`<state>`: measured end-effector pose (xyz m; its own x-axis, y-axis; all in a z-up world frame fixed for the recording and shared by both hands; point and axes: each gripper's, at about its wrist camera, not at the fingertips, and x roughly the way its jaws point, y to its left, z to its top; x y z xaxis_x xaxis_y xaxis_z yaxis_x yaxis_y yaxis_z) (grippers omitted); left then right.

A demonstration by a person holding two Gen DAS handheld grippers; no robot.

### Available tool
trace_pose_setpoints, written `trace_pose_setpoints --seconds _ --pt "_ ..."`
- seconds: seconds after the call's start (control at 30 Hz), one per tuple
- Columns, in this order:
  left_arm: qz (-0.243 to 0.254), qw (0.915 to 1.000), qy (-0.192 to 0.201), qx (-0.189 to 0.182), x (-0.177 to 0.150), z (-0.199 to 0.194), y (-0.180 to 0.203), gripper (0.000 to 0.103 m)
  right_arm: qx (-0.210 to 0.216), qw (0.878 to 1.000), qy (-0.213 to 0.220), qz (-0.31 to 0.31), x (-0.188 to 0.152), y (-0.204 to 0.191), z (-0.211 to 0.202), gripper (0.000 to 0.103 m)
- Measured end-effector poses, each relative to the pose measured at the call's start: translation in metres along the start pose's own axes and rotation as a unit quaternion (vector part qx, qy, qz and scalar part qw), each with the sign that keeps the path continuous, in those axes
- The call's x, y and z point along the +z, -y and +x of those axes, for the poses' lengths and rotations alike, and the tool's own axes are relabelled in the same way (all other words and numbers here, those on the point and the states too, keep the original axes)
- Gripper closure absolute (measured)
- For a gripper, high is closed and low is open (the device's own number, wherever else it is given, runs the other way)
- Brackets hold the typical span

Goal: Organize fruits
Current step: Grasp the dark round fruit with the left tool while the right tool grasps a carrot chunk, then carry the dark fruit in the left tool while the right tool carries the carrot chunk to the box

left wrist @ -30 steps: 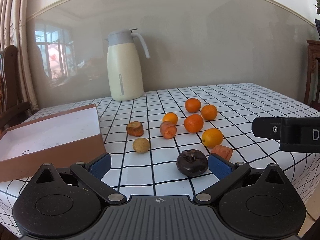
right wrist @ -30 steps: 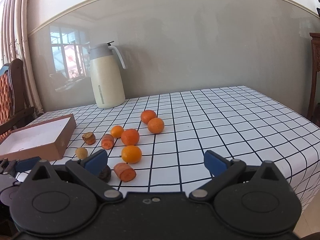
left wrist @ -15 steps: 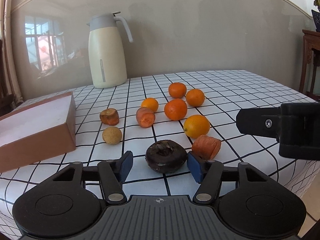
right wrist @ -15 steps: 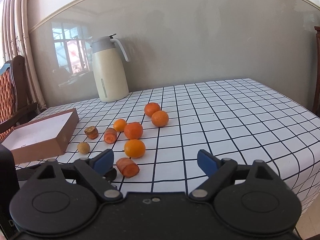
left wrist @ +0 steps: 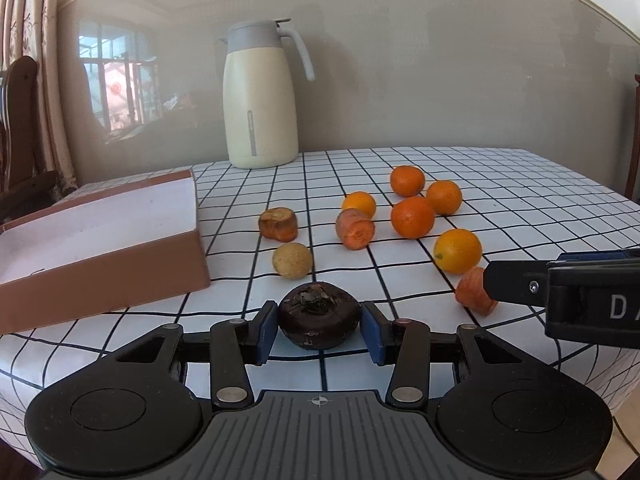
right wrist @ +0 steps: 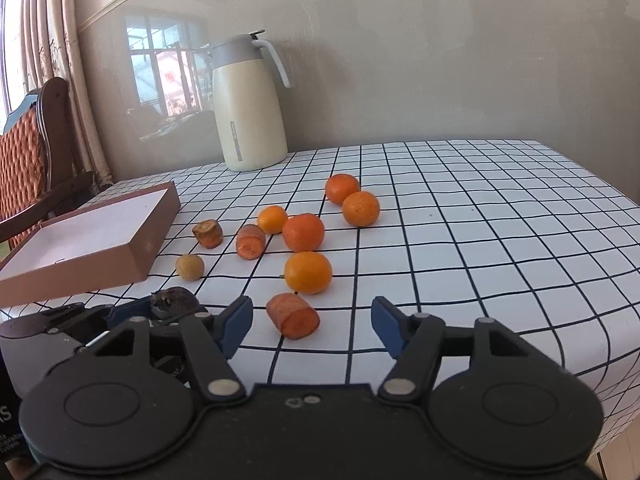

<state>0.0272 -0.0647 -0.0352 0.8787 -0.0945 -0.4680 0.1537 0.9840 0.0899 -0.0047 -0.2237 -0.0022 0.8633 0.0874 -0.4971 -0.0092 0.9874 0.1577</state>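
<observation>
The bench, under a white cloth with a black grid, fills the middle of both views. At the upper left stands a cream jug; at the left lies a shallow brown box. Mid-frame lie five oranges, three carrot pieces and a small tan round fruit. Nearest the lower edge sits a dark shrivelled fruit, perhaps a mangosteen.
</observation>
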Motion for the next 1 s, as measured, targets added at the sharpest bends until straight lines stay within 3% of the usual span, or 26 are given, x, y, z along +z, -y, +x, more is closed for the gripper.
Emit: trace_pose_setpoints --seconds 0.33,1.0 --pt "0.005 0.9999 0.007 0.008 -0.002 0.001 -0.002 0.058 -0.004 0.999 -0.028 -0.016 0.000 -0.014 0.024 0.077" --pt "-0.004 0.9998 0.014 0.013 -0.003 -0.003 -0.003 0.059 -0.004 0.999 -0.030 -0.025 -0.003 -0.015 0.022 0.083"
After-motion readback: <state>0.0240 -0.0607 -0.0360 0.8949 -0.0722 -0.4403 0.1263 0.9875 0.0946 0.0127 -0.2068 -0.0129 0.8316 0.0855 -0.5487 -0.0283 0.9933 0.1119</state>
